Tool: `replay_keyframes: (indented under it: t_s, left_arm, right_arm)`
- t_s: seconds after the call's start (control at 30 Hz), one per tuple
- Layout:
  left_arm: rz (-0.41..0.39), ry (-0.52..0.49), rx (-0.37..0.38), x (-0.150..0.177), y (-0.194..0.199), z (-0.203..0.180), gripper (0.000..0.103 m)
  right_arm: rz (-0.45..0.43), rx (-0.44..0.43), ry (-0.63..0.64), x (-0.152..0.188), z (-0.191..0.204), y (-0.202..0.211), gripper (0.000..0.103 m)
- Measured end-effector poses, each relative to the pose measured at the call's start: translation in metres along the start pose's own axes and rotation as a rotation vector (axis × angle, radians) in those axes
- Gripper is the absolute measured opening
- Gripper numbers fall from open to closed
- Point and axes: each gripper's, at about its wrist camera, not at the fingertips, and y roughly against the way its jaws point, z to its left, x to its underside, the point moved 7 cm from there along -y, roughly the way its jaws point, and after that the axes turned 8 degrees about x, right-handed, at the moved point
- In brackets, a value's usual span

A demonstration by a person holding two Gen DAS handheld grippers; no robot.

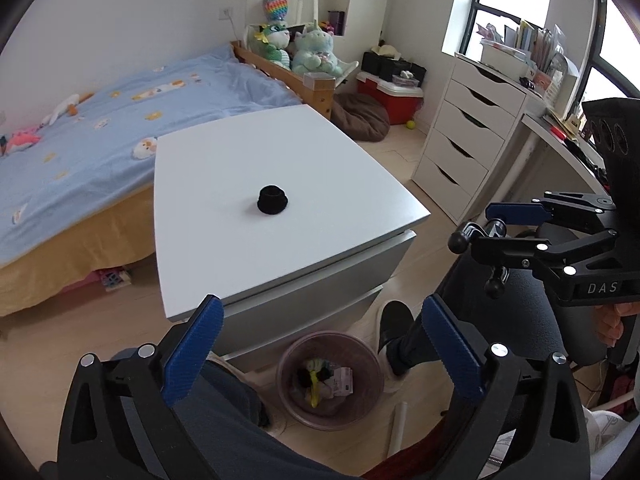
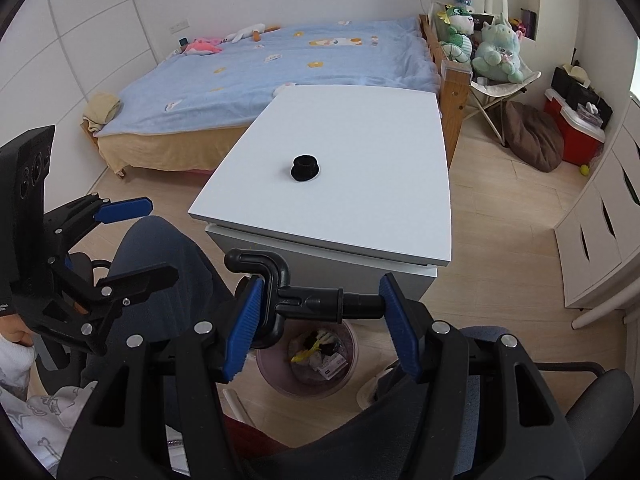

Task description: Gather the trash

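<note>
Holding black pipe fitting [image 2: 304,300] crosswise in R gripper [image 2: 320,320] above bin [image 2: 272,376] so we drop straight | L gripper [image 1: 320,356] wide open, empty | black cap [image 1: 272,200] on table [image 1: 340,168] left.

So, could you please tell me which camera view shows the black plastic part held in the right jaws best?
The right wrist view: the black plastic part lies crosswise between the right gripper pads, close up above the waste bin. The left wrist view shows it only small and side-on, with ball-tipped ends poking out at the right edge.
</note>
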Motion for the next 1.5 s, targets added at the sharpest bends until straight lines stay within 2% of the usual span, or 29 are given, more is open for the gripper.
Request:
replay_keyframes:
  t_s: [0.5,1.27,1.3,1.37,1.43,1.5]
  left_arm:
    - [-0.045,0.015,-0.068,-0.004,0.015,0.019,0.095]
    - [-0.078,0.079,-0.092,0.001,0.035,0.044,0.095]
    - [-0.078,0.08,-0.092,0.001,0.035,0.044,0.095]
    - [-0.076,0.079,-0.093,0.001,0.034,0.043,0.095]
    - [-0.076,0.079,-0.092,0.001,0.034,0.043,0.095]
    - [-0.073,0.079,-0.093,0.0,0.034,0.043,0.095]
  right_arm:
    - [0.006,-0.018,0.017,-0.001,0.006,0.0,0.059]
    - [0.019,-0.105,0.105,-0.007,0.048,-0.003,0.06]
    - [0.019,-0.107,0.105,-0.007,0.048,-0.004,0.061]
    - [0.014,-0.094,0.104,-0.007,0.046,-0.005,0.084]
    - [0.002,-0.078,0.097,-0.008,0.043,-0.004,0.092]
    - [0.004,-0.068,0.084,-0.008,0.039,-0.006,0.096]
